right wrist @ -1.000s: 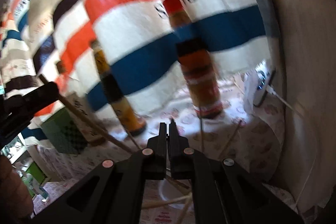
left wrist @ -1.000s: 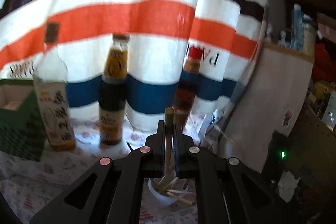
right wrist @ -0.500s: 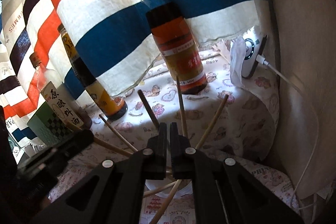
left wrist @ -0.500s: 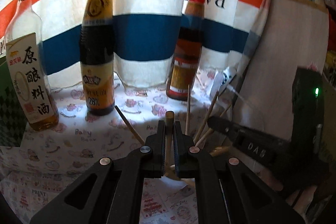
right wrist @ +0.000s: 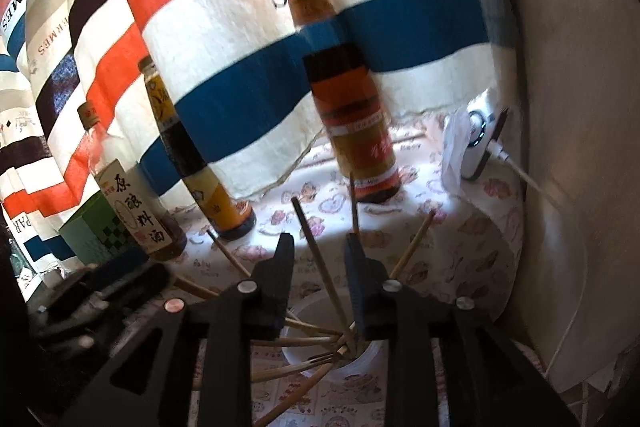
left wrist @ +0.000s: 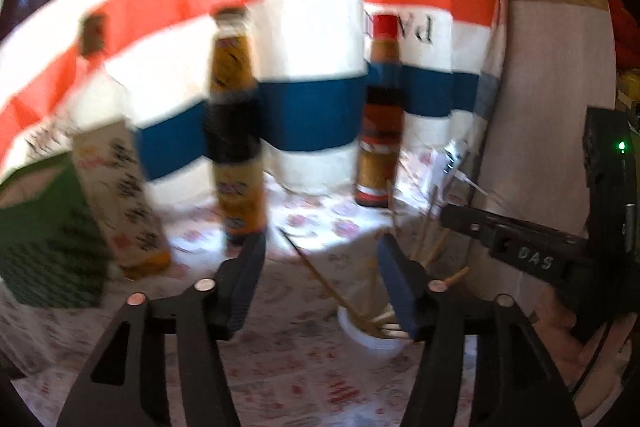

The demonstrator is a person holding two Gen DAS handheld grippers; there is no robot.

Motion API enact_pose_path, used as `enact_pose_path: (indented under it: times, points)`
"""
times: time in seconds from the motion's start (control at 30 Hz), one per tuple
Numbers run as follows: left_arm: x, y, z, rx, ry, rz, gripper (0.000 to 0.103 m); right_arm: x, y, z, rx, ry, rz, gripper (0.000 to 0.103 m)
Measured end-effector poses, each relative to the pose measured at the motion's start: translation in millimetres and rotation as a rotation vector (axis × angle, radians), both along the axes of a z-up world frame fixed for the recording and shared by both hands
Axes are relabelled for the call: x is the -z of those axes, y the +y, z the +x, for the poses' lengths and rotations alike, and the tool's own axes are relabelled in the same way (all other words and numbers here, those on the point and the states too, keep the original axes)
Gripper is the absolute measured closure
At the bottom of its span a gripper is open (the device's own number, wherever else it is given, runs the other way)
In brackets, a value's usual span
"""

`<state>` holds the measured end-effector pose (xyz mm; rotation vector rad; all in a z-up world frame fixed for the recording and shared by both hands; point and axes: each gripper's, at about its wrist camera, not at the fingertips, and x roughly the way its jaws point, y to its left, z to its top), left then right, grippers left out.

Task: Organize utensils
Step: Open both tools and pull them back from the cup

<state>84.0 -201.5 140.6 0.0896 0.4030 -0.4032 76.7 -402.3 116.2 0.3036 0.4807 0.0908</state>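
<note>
Left gripper [left wrist: 320, 279] hanging wide open, empty, above table. Right gripper [right wrist: 319, 259] partly open, holding nothing, one chopstick shaft passing between jaws. Chopsticks [right wrist: 320, 271] standing fanned in white cup [right wrist: 372, 355], near right, before bottles [right wrist: 352, 115]. Likely light, stiff, smooth, apt to slip or pivot; gripping mid-shaft, above cup rim, looking best.

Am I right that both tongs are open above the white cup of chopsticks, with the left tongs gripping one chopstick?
Not quite. The left tongs are open and grip nothing, as the left wrist view shows. The rest holds: the right tongs are open too, above the white cup of chopsticks.
</note>
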Motion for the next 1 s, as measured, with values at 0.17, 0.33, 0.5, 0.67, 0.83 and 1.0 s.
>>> enact_pose_path:
  times: [0.17, 0.33, 0.5, 0.67, 0.83, 1.0]
  points:
    - [-14.9, 39.9, -18.3, -0.081, -0.073, -0.011, 0.019, -13.8, 8.8, -13.5, -0.004, -0.055, -0.044, 0.07]
    - [-23.4, 86.6, -43.6, -0.13, -0.113, -0.061, 0.004, -33.5, 30.3, -40.6, -0.022, -0.145, -0.105, 0.036]
    - [-20.0, 124.0, -77.3, -0.198, -0.23, -0.024, 0.0, -36.8, 51.8, -69.2, -0.067, -0.208, -0.125, 0.022]
    - [7.5, 152.2, -99.2, -0.196, -0.23, -0.047, 0.0, -19.6, 76.1, -100.7, -0.07, -0.276, -0.149, 0.0]
    - [46.4, 174.6, -113.0, -0.243, -0.209, -0.117, 0.0, 16.2, 97.2, -108.8, -0.121, -0.215, -0.135, 0.0]
    - [94.9, 188.0, -122.0, -0.287, -0.234, -0.079, 0.0, 55.2, 116.7, -112.2, -0.079, -0.206, -0.185, 0.0]
